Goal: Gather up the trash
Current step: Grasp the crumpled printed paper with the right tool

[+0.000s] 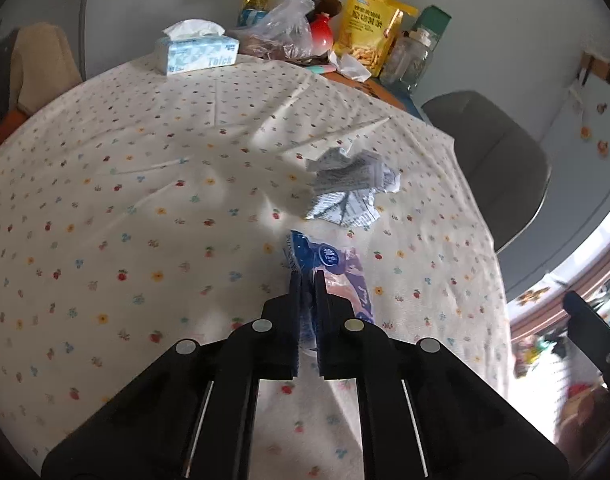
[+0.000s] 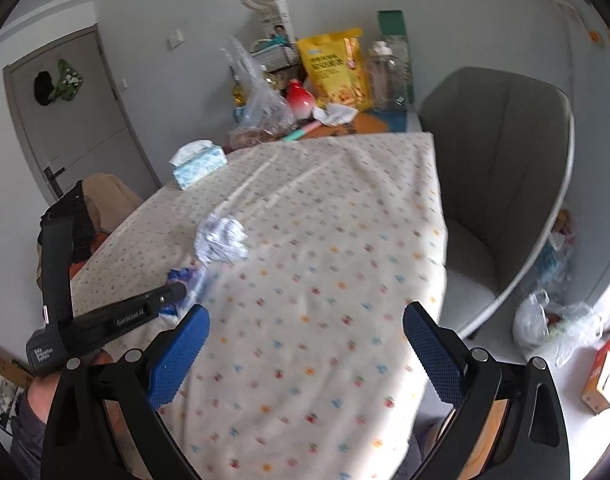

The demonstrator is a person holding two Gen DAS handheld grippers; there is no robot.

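Observation:
A crumpled blue and clear plastic wrapper (image 1: 337,272) lies on the flowered tablecloth (image 1: 125,200), and my left gripper (image 1: 308,280) is shut on its near end. Just beyond it sits a crumpled ball of printed paper (image 1: 351,186). In the right wrist view the same paper ball (image 2: 221,240) and the wrapper (image 2: 185,278) lie left of centre, with the left gripper's black body (image 2: 117,320) reaching in over the wrapper. My right gripper (image 2: 305,320) hangs open above the cloth's near part, nothing between its blue pads (image 2: 431,348).
At the table's far end stand a tissue pack (image 1: 197,50), a clear plastic bag (image 1: 285,28), a red pot (image 1: 321,34), a yellow snack bag (image 1: 369,28) and a jar (image 1: 409,56). A grey chair (image 2: 501,184) is at the right edge. Filled plastic bags (image 2: 553,328) lie on the floor.

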